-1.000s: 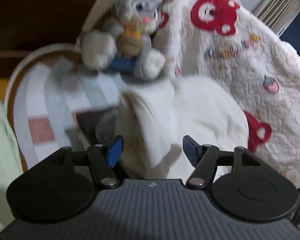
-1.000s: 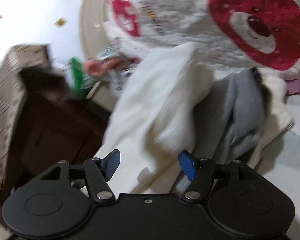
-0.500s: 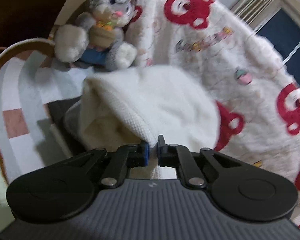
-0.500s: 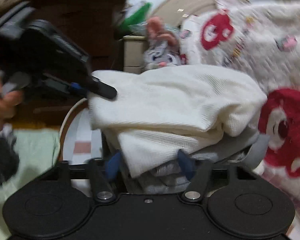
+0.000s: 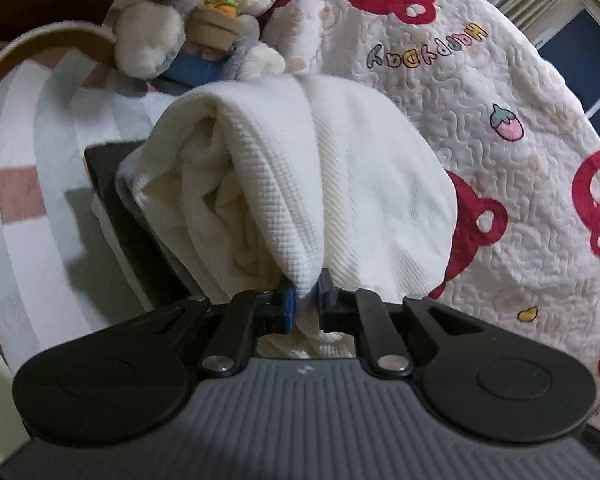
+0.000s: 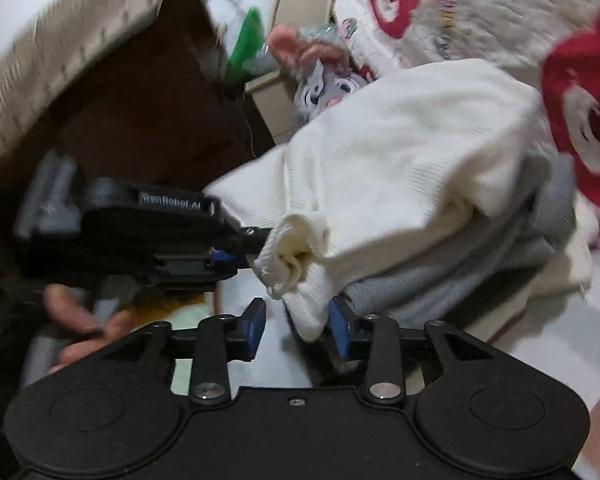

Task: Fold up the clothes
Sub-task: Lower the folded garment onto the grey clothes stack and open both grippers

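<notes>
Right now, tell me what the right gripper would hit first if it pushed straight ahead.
The right gripper would meet the white garment at once: a hanging corner already sits between its open jaws, against one pad. Behind that lies the grey garment, though depth there is hard to judge.

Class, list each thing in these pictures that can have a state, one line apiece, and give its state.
Left gripper: jaws shut on the white garment.
White garment: bunched, one edge pinched.
Right gripper: jaws just opening, not clamping the cloth between them.
Grey garment: lying under the white one.
Plush rabbit: sitting against the quilt.
</notes>
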Motion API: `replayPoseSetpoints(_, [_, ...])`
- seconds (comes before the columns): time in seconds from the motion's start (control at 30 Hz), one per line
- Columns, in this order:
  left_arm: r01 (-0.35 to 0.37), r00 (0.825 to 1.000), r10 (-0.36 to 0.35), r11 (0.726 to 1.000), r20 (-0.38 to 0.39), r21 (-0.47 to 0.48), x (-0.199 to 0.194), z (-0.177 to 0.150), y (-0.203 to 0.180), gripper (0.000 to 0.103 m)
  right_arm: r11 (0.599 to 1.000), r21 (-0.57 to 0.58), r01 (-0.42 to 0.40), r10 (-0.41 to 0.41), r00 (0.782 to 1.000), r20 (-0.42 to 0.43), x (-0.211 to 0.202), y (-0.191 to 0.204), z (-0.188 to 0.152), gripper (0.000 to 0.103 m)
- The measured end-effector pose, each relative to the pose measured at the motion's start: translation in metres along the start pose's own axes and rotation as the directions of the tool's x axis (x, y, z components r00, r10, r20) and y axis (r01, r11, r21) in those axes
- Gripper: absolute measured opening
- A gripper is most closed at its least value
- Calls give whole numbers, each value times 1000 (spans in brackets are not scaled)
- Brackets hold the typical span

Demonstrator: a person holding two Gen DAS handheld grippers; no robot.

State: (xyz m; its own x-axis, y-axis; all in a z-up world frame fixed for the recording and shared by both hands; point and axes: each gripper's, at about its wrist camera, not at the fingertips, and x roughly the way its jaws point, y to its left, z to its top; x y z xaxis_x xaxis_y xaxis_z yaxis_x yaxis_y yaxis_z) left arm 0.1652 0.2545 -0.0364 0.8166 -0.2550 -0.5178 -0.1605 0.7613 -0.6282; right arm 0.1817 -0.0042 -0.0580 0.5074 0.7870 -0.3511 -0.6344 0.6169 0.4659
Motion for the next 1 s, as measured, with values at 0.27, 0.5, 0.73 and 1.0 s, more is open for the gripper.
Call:
replayPoseSetpoints(0.27, [-98, 993, 113, 902, -12, 420, -41, 7, -63, 29, 919, 393, 23, -103, 978, 182, -26, -96, 65, 71])
replayPoseSetpoints(0.5, [-69, 973, -64, 839, 223, 540, -29, 0, -55, 45, 907, 418, 50, -84, 994, 63, 43, -131, 103, 48])
replayPoseSetpoints(0.73, [66, 998, -57, 906, -33, 418, 17, -21, -38, 44, 863, 461, -204, 85, 960, 266, 58, -150, 114, 31])
replayPoseSetpoints(1.0, [126, 992, -124, 850, -38, 512, -26, -14, -78, 53, 801, 587, -115, -42, 968, 246, 60, -167, 73, 60])
